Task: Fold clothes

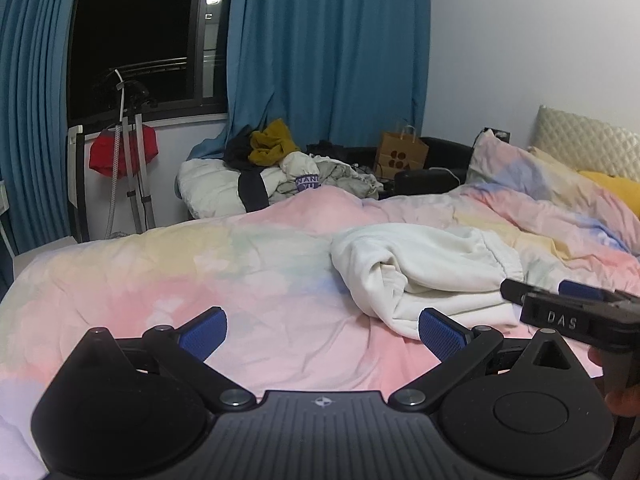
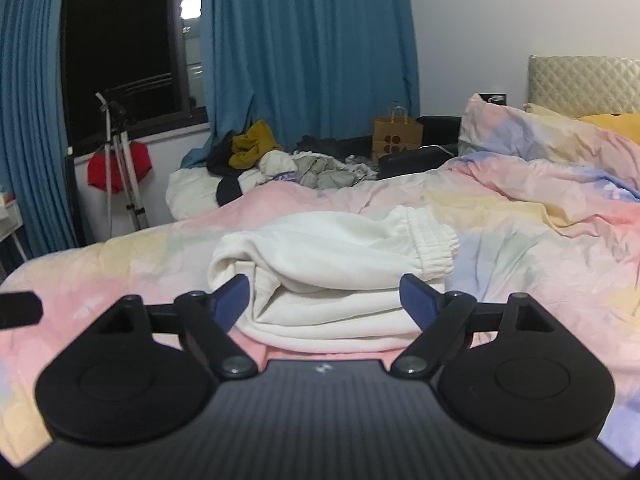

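White trousers [image 2: 332, 264] lie folded in a bundle on the pastel duvet [image 2: 520, 216], elastic waistband at its far right. The right gripper [image 2: 324, 300] stands wide open, holding nothing, its blue pads either side of the bundle's near edge. The left gripper [image 1: 322, 330], also wide open and empty, sits left of the bundle; its right pad is just beside the cloth

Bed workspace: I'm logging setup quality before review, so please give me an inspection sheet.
Surface: rumpled pastel tie-dye duvet on the bed.
Job's things: white fleece garment with elastic waistband, loosely folded.
Clutter: heap of mixed clothes and brown paper bag beyond the bed.
Grippers: left tool open, empty; right tool open, straddling the garment's near edge.
Cables: nothing seen.
Surroundings: blue curtains, dark window, tripod.
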Available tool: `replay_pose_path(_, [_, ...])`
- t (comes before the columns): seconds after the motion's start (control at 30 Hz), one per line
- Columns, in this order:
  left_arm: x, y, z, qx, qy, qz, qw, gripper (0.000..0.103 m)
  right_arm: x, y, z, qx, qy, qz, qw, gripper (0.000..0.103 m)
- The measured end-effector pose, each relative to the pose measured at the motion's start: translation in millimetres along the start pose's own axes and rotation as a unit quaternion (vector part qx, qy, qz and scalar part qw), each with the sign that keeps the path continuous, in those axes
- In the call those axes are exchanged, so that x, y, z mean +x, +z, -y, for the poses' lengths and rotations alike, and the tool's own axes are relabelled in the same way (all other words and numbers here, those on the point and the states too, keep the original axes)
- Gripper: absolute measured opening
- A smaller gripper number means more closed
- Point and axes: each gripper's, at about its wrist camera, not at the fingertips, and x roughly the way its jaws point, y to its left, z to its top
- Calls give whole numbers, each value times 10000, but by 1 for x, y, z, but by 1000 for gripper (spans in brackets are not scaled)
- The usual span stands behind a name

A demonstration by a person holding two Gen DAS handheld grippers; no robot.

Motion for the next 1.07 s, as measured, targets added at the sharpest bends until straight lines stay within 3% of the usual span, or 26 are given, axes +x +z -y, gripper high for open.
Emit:
replay_pose_path(0.17, [-4, 0, 2, 57, 117, 94, 9999, 103, -6, 0, 4, 164, 17, 171, 9997, 93])
replay_pose_path(1.07, [-7, -9, 1, -98, 335, 132, 9993, 103, -9, -1, 0, 56, -47, 114, 9999, 93])
